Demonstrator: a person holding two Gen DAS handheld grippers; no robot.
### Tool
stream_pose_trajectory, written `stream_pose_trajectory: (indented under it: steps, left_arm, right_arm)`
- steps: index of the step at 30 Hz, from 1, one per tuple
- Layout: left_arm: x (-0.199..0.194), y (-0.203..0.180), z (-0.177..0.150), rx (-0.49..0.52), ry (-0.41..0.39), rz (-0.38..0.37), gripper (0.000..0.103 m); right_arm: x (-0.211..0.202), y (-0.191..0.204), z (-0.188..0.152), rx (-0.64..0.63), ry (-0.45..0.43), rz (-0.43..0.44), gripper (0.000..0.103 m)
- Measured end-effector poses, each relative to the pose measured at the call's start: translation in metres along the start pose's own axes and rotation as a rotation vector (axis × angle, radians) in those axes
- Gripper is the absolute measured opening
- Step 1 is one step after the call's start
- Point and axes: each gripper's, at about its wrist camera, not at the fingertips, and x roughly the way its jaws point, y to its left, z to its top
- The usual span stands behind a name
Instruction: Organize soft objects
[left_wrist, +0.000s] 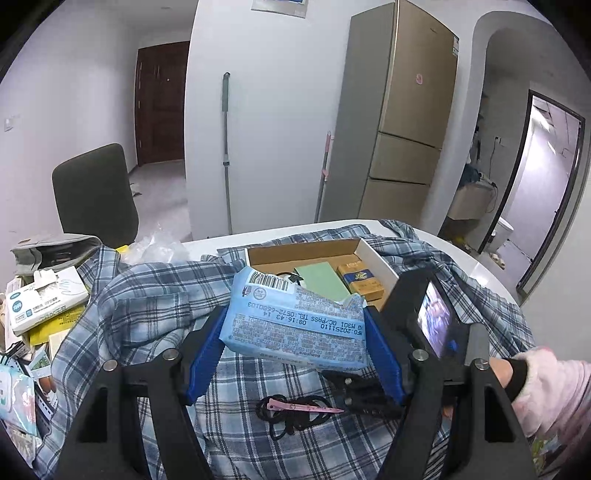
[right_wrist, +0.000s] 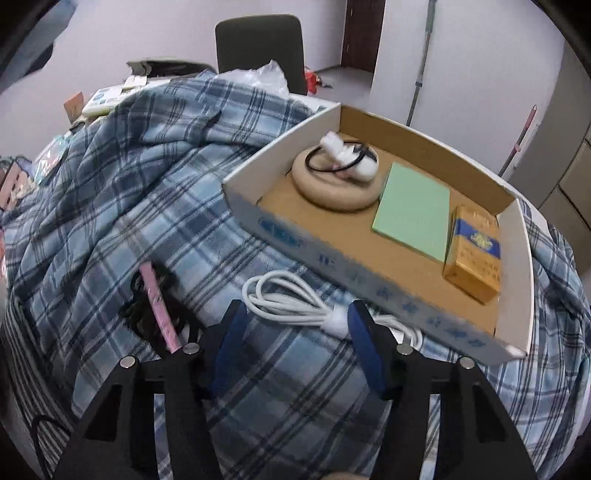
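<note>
My left gripper (left_wrist: 295, 334) is shut on a light blue wipes pack (left_wrist: 295, 321), held above the blue plaid shirt (left_wrist: 155, 295) in front of the cardboard box (left_wrist: 373, 254). My right gripper (right_wrist: 295, 314) is open, its blue fingers on either side of a coiled white cable (right_wrist: 291, 301) lying on the plaid shirt (right_wrist: 129, 192) by the box's near wall (right_wrist: 369, 280). The box holds a beige ring with a white plug and black cord (right_wrist: 338, 177), a green pad (right_wrist: 413, 210) and a yellow and blue pack (right_wrist: 474, 253). A pink hair clip on black hair ties (right_wrist: 159, 306) lies left of the right gripper; it also shows in the left wrist view (left_wrist: 306, 408).
Boxes, papers and packets (left_wrist: 40, 306) are piled at the table's left. A dark chair (left_wrist: 94, 195) stands behind the table. Mops (left_wrist: 226, 147) lean on the wall beside a fridge (left_wrist: 402, 110). The right gripper's body and a pink-sleeved hand (left_wrist: 543, 384) are at the left view's right.
</note>
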Motion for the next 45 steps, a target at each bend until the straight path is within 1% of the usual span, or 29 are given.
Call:
stream_pose_trajectory:
  steps: [1,3,4,5,7,11,16,19,23,26,31,33,36,40,42,45]
  left_arm:
    - [0.0,0.0,0.0,0.0,0.001,0.002,0.074]
    - [-0.001,0.001,-0.001,-0.004,0.002,0.003,0.074]
    - [0.0,0.002,-0.001,-0.01,0.003,0.005,0.074]
    - [0.0,0.003,0.0,-0.013,0.003,0.006,0.074]
    - [-0.001,0.003,0.0,-0.013,0.0,0.005,0.074]
    - [-0.004,0.002,0.001,-0.007,-0.004,0.001,0.074]
    - [-0.01,-0.003,0.002,0.001,-0.012,0.001,0.074]
    - [-0.017,-0.007,0.004,0.009,-0.026,0.001,0.074]
    - [-0.028,-0.013,0.008,0.017,-0.051,-0.003,0.074]
    - [-0.034,-0.017,0.009,0.024,-0.063,-0.008,0.074]
    - [-0.037,-0.027,0.009,0.037,-0.064,-0.017,0.074]
    - [-0.036,-0.03,0.009,0.042,-0.06,-0.018,0.074]
    - [-0.036,-0.034,0.008,0.053,-0.053,-0.021,0.074]
    - [-0.033,-0.037,0.007,0.059,-0.047,-0.027,0.074]
    - [-0.031,-0.04,0.008,0.061,-0.043,-0.033,0.074]
    - [-0.027,-0.044,0.007,0.067,-0.036,-0.038,0.074]
  right_arm:
    - [0.0,0.0,0.002,-0.007,0.0,0.002,0.052]
    - [-0.002,0.003,0.006,-0.026,-0.004,0.025,0.034]
    - [-0.005,0.005,0.006,-0.034,-0.012,0.032,0.026]
    - [-0.009,0.008,0.007,-0.046,-0.024,0.029,0.015]
    - [-0.017,0.014,0.007,-0.072,-0.038,0.018,0.009]
    - [-0.038,0.019,0.004,-0.067,-0.083,0.02,0.006]
    - [-0.082,0.018,0.004,-0.026,-0.177,0.02,0.003]
    - [-0.112,0.012,0.004,0.007,-0.243,0.037,0.003]
    - [-0.136,0.004,-0.003,0.049,-0.283,0.049,0.003]
    - [-0.139,-0.004,-0.013,0.088,-0.272,0.048,0.003]
    - [-0.131,-0.017,-0.038,0.147,-0.216,0.032,0.003]
    - [-0.134,-0.024,-0.051,0.181,-0.228,0.035,0.003]
    - [-0.147,-0.034,-0.068,0.213,-0.242,0.009,0.003]
    - [-0.157,-0.045,-0.094,0.271,-0.233,-0.025,0.003]
    - [-0.159,-0.054,-0.11,0.318,-0.211,-0.052,0.003]
    - [-0.151,-0.069,-0.131,0.37,-0.157,-0.095,0.005]
